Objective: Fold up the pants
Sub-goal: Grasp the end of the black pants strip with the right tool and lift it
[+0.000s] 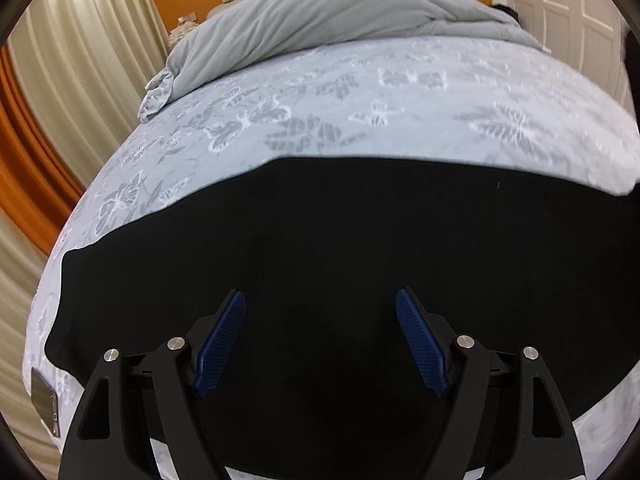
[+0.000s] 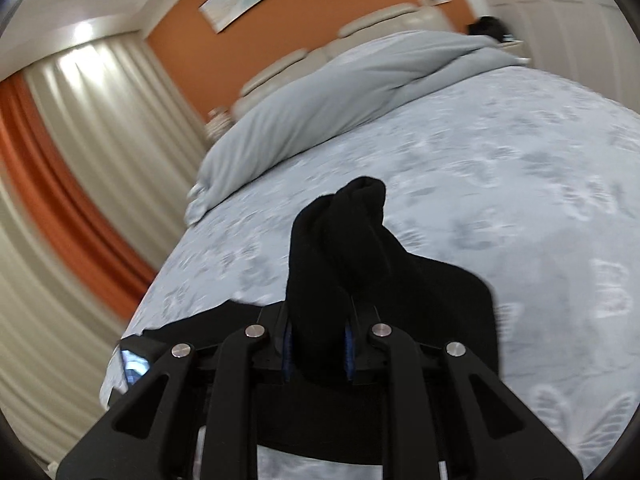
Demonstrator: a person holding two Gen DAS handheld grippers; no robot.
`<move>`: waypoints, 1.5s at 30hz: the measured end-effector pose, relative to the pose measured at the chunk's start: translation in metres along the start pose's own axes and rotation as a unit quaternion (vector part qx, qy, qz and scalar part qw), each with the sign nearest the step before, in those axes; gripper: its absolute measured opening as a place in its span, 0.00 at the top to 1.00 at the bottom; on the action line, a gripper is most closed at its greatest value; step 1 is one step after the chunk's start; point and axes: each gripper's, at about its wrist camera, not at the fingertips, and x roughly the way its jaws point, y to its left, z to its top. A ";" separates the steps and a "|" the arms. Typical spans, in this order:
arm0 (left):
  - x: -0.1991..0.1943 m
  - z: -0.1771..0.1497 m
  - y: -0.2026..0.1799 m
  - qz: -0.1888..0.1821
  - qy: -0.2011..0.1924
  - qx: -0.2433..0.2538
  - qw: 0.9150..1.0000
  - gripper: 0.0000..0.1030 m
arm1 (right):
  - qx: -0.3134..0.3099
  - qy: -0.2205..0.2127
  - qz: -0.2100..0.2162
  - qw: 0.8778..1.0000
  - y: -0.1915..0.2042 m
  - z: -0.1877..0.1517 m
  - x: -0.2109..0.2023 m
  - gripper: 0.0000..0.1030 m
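Pants: we see the black pants (image 1: 340,240) spread flat on the butterfly-print bedspread (image 1: 400,92), running across the left wrist view from a squared end at the left to where the frame cuts them off at the right.
Left gripper: our left gripper (image 1: 320,344) hangs over the middle of the dark cloth with its blue pads (image 1: 222,344) standing wide apart; nothing lies between them, and we cannot tell whether the tips touch the fabric.
Right gripper: our right gripper (image 2: 318,354) is pinched nearly closed on a bunched handful of the pants (image 2: 344,236), which rises in a peak past the fingers while the rest drapes down to the right.
Key relation: we judge the garment's long axis to run side to side in front of the left gripper, with the lifted end in the right one, so the fold turns on carrying that end over the flat part the left gripper is above.
Nearer hand: the left is nearer the flat stretch; the right has the only grip.
Hidden: black on black hides seams, waistband and leg split; we cannot say which end is held. The right wrist view is smeared. A grey duvet (image 1: 320,20) lies heaped well beyond.
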 end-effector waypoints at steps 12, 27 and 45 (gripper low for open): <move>-0.012 -0.004 0.043 -0.010 0.002 -0.038 0.999 0.27 | -0.058 0.079 0.056 0.994 0.085 -0.034 0.087 0.83; -0.017 -0.025 0.147 0.014 0.016 -0.127 0.992 0.27 | -0.129 0.172 0.067 0.974 0.141 -0.101 0.171 0.83; -0.026 -0.015 0.157 -0.211 0.033 -0.222 0.951 0.18 | -0.100 0.078 -0.011 0.992 0.067 -0.030 0.069 0.16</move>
